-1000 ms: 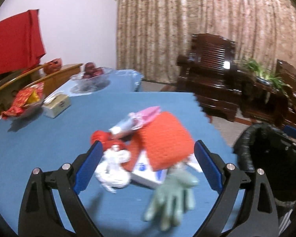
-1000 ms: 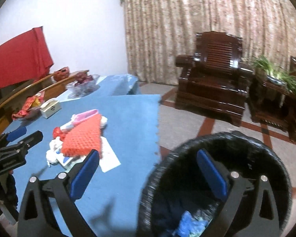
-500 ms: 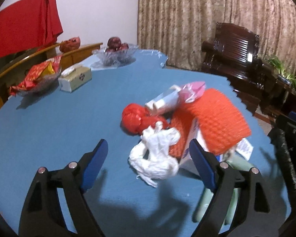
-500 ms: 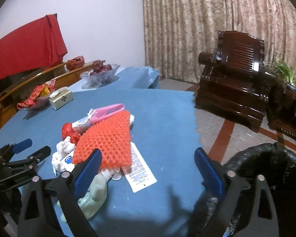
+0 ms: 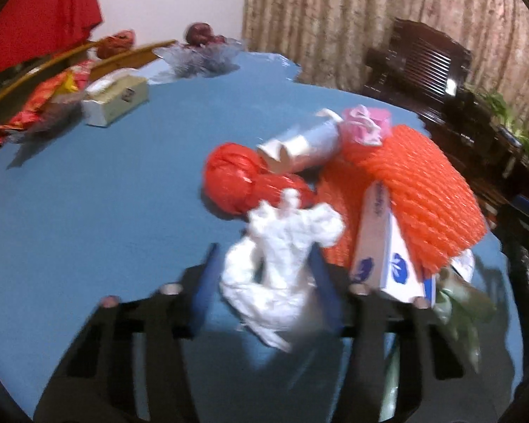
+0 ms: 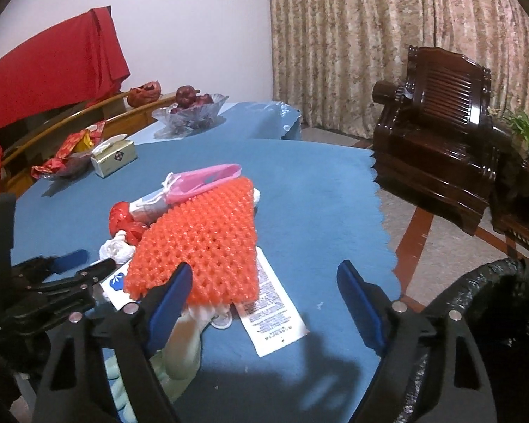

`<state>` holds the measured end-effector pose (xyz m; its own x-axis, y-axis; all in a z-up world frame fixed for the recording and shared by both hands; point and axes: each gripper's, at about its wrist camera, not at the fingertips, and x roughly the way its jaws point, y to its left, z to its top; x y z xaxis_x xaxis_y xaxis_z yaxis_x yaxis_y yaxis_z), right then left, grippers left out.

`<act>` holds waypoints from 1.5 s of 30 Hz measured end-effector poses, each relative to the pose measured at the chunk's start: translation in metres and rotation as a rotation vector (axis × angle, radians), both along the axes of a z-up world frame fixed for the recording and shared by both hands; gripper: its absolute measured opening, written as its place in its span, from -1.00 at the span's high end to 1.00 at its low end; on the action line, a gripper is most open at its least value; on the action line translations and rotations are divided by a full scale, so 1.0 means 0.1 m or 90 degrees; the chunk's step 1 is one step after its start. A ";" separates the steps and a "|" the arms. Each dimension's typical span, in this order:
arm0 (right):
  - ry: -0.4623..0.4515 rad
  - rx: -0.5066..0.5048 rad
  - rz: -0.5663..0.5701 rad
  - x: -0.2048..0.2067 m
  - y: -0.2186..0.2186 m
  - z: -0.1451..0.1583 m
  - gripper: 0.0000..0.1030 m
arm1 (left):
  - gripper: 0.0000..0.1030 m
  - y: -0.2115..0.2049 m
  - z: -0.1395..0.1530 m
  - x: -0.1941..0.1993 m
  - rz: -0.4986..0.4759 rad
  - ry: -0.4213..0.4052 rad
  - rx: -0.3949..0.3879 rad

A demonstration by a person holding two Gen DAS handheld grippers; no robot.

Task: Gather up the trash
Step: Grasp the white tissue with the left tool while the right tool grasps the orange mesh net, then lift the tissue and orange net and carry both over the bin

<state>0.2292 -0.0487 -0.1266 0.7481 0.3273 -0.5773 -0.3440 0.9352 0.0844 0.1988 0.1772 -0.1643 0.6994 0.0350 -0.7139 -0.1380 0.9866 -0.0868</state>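
Observation:
A pile of trash lies on the blue table (image 5: 123,183): a crumpled white plastic bag (image 5: 278,257), a red bag (image 5: 236,179), an orange foam net (image 5: 423,190), a blue-and-white box (image 5: 384,246), a paper tube (image 5: 299,144), a pink bag (image 5: 366,123) and a pale green glove (image 5: 462,303). My left gripper (image 5: 264,278) has its blue pads closed in on both sides of the white bag. My right gripper (image 6: 264,299) is open and empty over the net's (image 6: 201,243) near edge and a printed leaflet (image 6: 271,313). The left gripper also shows in the right wrist view (image 6: 77,264).
A black-lined trash bin (image 6: 504,335) stands on the floor at the table's right. A tissue box (image 6: 114,157), a snack bowl (image 6: 67,157) and a glass fruit bowl (image 6: 190,109) sit at the far side. A dark wooden armchair (image 6: 441,112) stands beyond.
My left gripper moved forward and narrowed from wide open onto the white bag. My right gripper swung left from above the bin towards the pile.

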 end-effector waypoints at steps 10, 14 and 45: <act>0.011 0.010 0.030 0.13 0.17 -0.01 -0.49 | 0.79 0.02 0.07 -0.09 -0.004 -0.022 -0.020; 0.028 0.012 0.036 0.19 0.20 -0.08 -0.42 | 0.79 -0.01 0.18 -0.18 0.003 -0.043 -0.004; 0.028 0.063 0.098 -0.33 -0.02 0.34 0.71 | 0.79 -0.27 0.89 -0.64 -0.027 -0.132 0.002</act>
<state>0.1965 -0.0511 -0.0925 0.6591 0.4929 -0.5681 -0.4764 0.8581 0.1917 0.1345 0.1507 -0.0756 0.8320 0.0040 -0.5548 -0.0754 0.9915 -0.1060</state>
